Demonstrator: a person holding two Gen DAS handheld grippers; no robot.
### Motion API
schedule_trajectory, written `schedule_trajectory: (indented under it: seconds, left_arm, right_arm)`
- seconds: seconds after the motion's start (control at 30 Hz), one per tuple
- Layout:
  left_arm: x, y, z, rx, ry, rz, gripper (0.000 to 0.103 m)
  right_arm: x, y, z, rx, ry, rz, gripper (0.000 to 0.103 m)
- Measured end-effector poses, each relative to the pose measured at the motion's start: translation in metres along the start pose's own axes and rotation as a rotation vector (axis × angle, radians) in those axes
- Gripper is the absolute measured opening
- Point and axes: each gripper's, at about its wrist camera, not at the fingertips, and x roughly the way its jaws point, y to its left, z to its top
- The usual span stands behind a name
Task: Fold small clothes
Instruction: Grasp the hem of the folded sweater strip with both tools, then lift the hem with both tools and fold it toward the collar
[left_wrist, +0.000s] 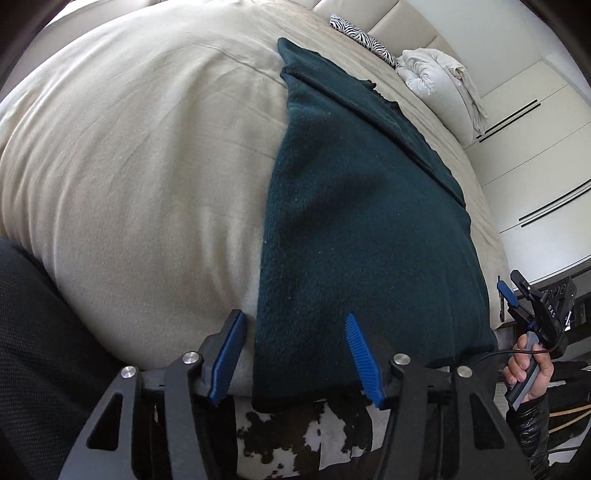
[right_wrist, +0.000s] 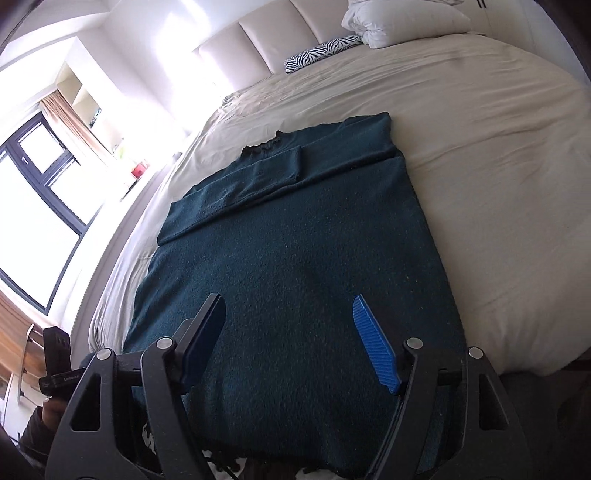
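The dark green sweater (right_wrist: 295, 266) lies flat on the bed (right_wrist: 480, 147), sleeves folded in; left gripper (left_wrist: 293, 354) and right gripper (right_wrist: 291, 332) hover at its near hem, jaws spread and empty, likely ready for the next fold.

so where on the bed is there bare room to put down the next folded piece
The widest free patch is bare beige sheet between the dark green sweater and the bed's far side. A narrower strip runs window-side. It gets crowded by the headboard: zebra cushion and white pillows.

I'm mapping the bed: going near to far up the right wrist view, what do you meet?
Hand-held gripper → sweater → folded sleeve → zebra cushion → white pillow
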Motion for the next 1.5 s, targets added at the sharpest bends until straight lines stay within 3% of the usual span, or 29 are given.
schedule_trajectory:
  seconds: [0.07,0.3,0.37,0.4,0.43,0.6,0.83,0.93,1.07,1.2,1.33,1.5]
  left_arm:
    - [0.001,0.002,-0.002,-0.012,0.011,-0.01,0.045]
    - [0.005,0.006,0.002,-0.047,0.034,-0.029,0.045]
    - [0.006,0.005,0.004,-0.034,0.034,-0.003,0.029]
    - [0.007,0.006,0.005,-0.041,0.039,-0.012,0.015]
    - [0.008,0.007,0.005,-0.048,0.046,-0.025,0.012]
    - [0.005,0.008,0.003,-0.029,0.053,-0.023,0.009]
    - [0.003,0.009,0.0,-0.016,0.059,-0.025,0.008]
    - [0.002,0.007,-0.001,-0.009,0.057,-0.023,0.008]
    - [-0.002,0.001,-0.001,0.022,0.056,-0.014,0.007]
    - [-0.013,-0.007,0.003,0.061,0.048,-0.03,0.006]
    - [-0.031,-0.009,0.012,0.042,0.013,-0.093,0.006]
    - [-0.05,-0.008,0.024,-0.021,-0.037,-0.239,0.006]
  right_arm:
    - [-0.008,-0.009,-0.008,0.021,0.012,0.003,0.064]
    - [-0.034,-0.042,-0.023,0.086,0.058,-0.044,0.061]
    - [-0.043,-0.055,-0.023,0.106,0.084,-0.071,0.061]
    - [-0.047,-0.062,-0.024,0.12,0.102,-0.084,0.061]
    - [-0.05,-0.07,-0.026,0.137,0.122,-0.095,0.061]
    - [-0.057,-0.099,-0.042,0.232,0.227,-0.093,0.055]
    - [-0.036,-0.104,-0.05,0.26,0.353,-0.105,0.033]
    - [-0.027,-0.1,-0.051,0.254,0.387,-0.109,0.032]
    - [-0.022,-0.1,-0.053,0.259,0.404,-0.116,0.008]
    - [-0.025,-0.095,-0.054,0.251,0.388,-0.091,0.006]
    - [-0.039,-0.089,-0.041,0.27,0.316,-0.001,0.006]
    - [-0.052,-0.081,-0.021,0.305,0.226,0.097,0.006]
